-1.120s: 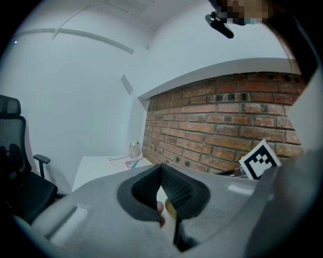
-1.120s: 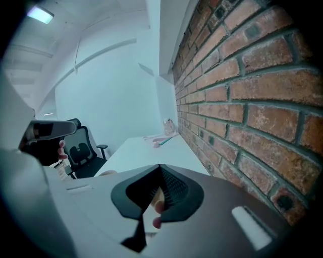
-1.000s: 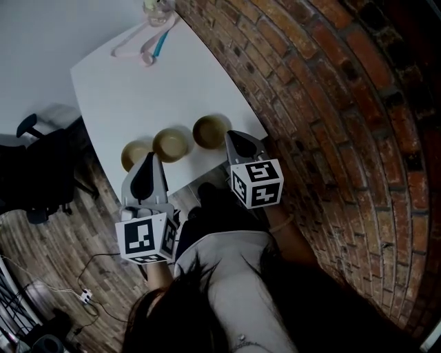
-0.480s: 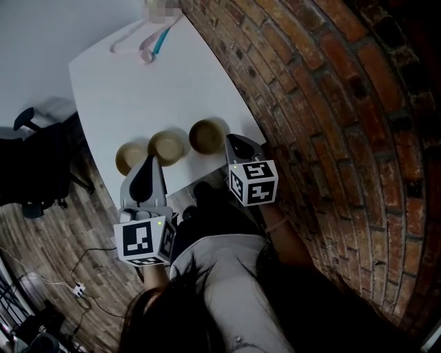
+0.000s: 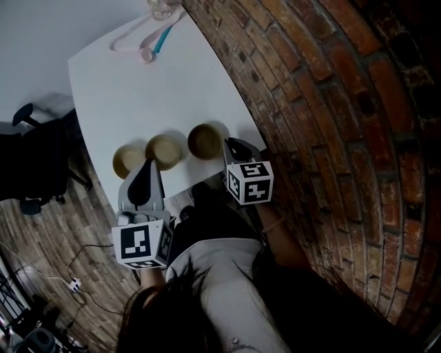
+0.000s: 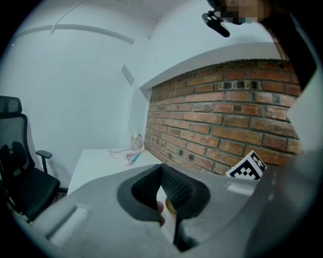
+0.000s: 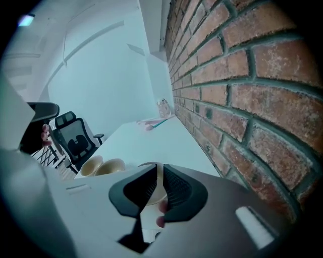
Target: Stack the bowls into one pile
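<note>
Three tan bowls stand in a row near the front edge of the white table: a left bowl, a middle bowl and a right bowl. My left gripper hovers at the table edge just in front of the left and middle bowls, shut and empty. My right gripper is beside the right bowl, also shut on nothing. In the right gripper view the left bowl and middle bowl show fully, while the right bowl is partly hidden behind the jaws of that gripper. The left gripper hides most of the table.
A brick wall runs along the table's right side. Pink and blue items and a glass jar lie at the far end. A black office chair stands left of the table, over wooden floor.
The head view has shifted a little. Both grippers stay shut near the table edge, and the three bowls have not moved.
</note>
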